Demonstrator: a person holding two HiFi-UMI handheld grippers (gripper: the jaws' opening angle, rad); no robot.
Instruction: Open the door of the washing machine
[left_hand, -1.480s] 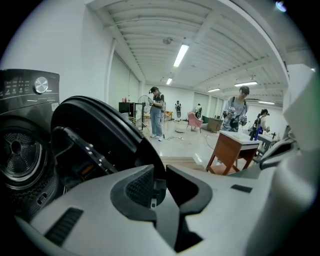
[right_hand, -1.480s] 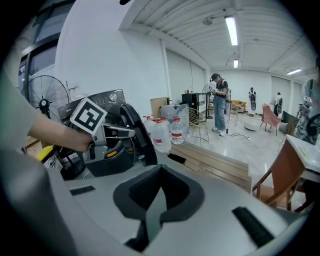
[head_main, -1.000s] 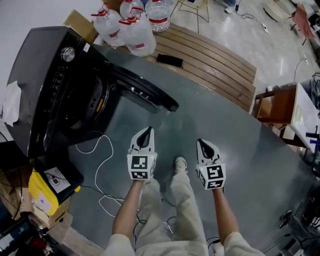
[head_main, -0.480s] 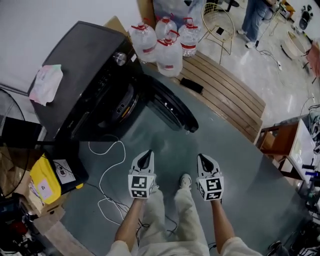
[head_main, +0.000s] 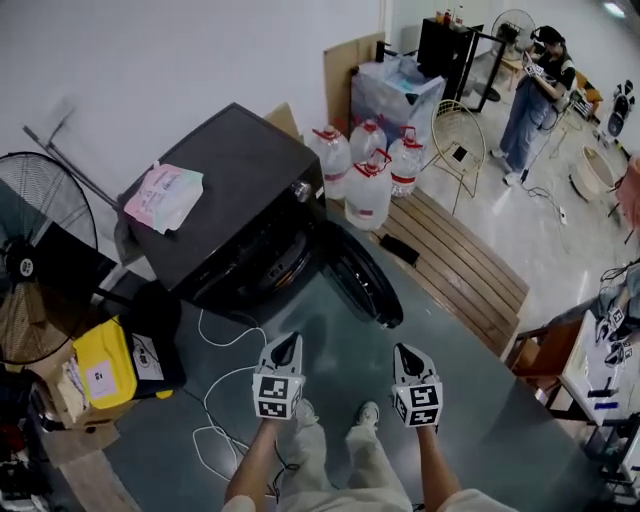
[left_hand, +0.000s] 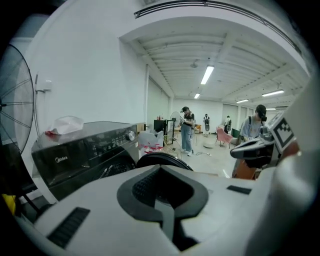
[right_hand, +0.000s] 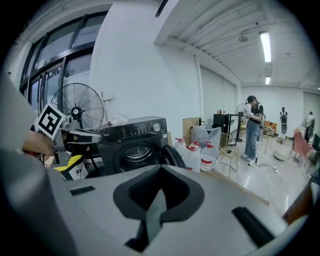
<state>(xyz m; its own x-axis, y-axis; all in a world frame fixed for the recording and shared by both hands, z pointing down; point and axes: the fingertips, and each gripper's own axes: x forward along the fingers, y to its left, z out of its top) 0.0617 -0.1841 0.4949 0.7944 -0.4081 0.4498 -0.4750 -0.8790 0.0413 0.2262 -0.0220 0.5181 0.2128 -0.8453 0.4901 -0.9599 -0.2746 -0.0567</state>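
The dark washing machine (head_main: 230, 190) stands by the white wall, its round door (head_main: 362, 282) swung wide open to the right and the drum opening bare. My left gripper (head_main: 287, 345) and right gripper (head_main: 405, 353) hang side by side above the grey floor, well short of the door, both shut and holding nothing. In the left gripper view the machine (left_hand: 85, 150) and door (left_hand: 165, 159) lie beyond the shut left gripper (left_hand: 161, 172). The right gripper view shows the machine (right_hand: 132, 137) and door (right_hand: 172, 155) past the shut right gripper (right_hand: 159, 185).
Several water jugs (head_main: 370, 170) stand right of the machine beside a slatted wooden platform (head_main: 460, 260). A floor fan (head_main: 40, 270) and a yellow box (head_main: 100, 375) sit at left, with a white cable (head_main: 215, 400) on the floor. A person (head_main: 530, 90) stands far back.
The view has lifted and pulled back, so the machine looks smaller and farther. Both grippers stayed shut and side by side, now lower in the picture. The door stays open.
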